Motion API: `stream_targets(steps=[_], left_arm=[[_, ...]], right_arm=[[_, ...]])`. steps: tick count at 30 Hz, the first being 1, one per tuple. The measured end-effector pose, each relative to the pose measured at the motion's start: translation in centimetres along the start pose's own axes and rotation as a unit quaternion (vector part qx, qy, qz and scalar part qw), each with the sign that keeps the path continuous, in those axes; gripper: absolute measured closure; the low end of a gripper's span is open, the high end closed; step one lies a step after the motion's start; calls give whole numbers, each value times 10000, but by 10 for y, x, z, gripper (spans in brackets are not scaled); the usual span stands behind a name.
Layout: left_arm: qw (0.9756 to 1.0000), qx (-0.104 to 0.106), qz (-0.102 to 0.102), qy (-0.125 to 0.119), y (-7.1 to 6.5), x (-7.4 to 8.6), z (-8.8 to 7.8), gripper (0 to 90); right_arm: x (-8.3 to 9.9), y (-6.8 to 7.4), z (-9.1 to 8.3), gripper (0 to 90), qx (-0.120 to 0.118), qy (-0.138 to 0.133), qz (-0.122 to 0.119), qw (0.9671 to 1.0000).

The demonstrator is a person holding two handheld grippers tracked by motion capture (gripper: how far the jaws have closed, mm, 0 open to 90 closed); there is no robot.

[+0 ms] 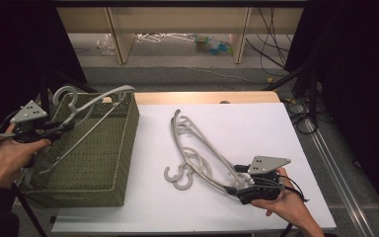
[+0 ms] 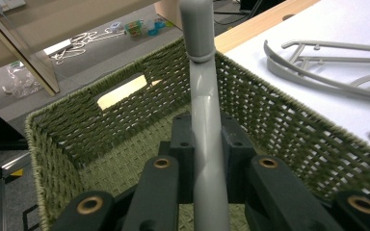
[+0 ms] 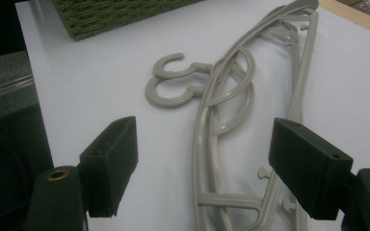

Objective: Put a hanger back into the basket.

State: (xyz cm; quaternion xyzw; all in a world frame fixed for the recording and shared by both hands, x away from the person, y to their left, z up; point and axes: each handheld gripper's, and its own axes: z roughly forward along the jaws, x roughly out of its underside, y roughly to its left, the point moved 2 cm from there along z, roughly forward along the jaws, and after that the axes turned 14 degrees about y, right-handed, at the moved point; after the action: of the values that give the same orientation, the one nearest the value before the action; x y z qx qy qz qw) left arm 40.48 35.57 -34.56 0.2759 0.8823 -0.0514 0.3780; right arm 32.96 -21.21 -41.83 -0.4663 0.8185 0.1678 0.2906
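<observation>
My left gripper [image 1: 65,128] is shut on a grey plastic hanger [image 1: 94,102], holding it over the green woven basket [image 1: 131,129] at the table's left. The hook [image 1: 66,94] points toward the basket's far corner. In the left gripper view the pads [image 2: 233,144] clamp the hanger's bar [image 2: 206,120] above the basket's inside [image 2: 125,159]. Two more grey hangers [image 1: 197,144] lie stacked on the white sheet. My right gripper [image 1: 233,179] stands open at their near end. In the right gripper view these hangers [image 3: 231,86] run up between the spread jaws of that gripper [image 3: 207,161].
The white sheet [image 1: 256,123] covers a wooden table whose far edge [image 1: 202,97] shows. Beyond are shelf legs [image 1: 119,39] and clutter on the floor [image 1: 212,44]. Cables [image 1: 301,118] run along the right side. Dark curtains stand on both sides.
</observation>
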Motion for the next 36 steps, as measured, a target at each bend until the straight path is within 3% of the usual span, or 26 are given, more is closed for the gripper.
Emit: stream_targets(steps=[9,16,17,19,20,21,23,25,26,27,30,32,35,36], left_arm=[[9997,78,-180,166,11,20,9,788],[9986,51,-93,520,13,27,22,788],[9969,32,146,769,15,29,22,788],[9958,54,156,904,13,29,28,787],[9969,87,-74,775,9,28,33,787],[9951,54,138,973,11,28,34,786],[9961,42,-137,874,7,28,43,786],[9948,-13,-46,1017,8,30,49,787],[9919,-66,61,1267,10,34,56,787],[9921,-38,-70,1251,10,36,59,786],[9912,-31,-80,1324,13,40,62,783],[9913,-27,-248,1295,16,45,66,780],[9911,-68,-346,1283,21,49,67,757],[9901,-63,-364,1358,23,50,66,748]], right_arm=[[1,-1,0,268,4,20,-6,10000],[1,0,1,268,-17,54,9,10000],[1,0,1,268,-12,62,14,10000],[1,0,2,268,-11,64,7,10000],[1,0,2,267,-16,73,10,10000],[1,0,2,268,-22,75,11,10000],[2,0,2,267,-21,84,1,10000],[2,0,2,267,-33,93,-9,10000],[2,0,3,267,-49,96,-19,9999],[2,0,3,267,-43,94,-24,9999],[2,1,3,267,-54,110,-24,9999],[2,0,3,267,-46,100,-23,9999],[3,1,4,267,-62,135,-5,9999],[2,0,4,266,-59,142,-6,9999]])
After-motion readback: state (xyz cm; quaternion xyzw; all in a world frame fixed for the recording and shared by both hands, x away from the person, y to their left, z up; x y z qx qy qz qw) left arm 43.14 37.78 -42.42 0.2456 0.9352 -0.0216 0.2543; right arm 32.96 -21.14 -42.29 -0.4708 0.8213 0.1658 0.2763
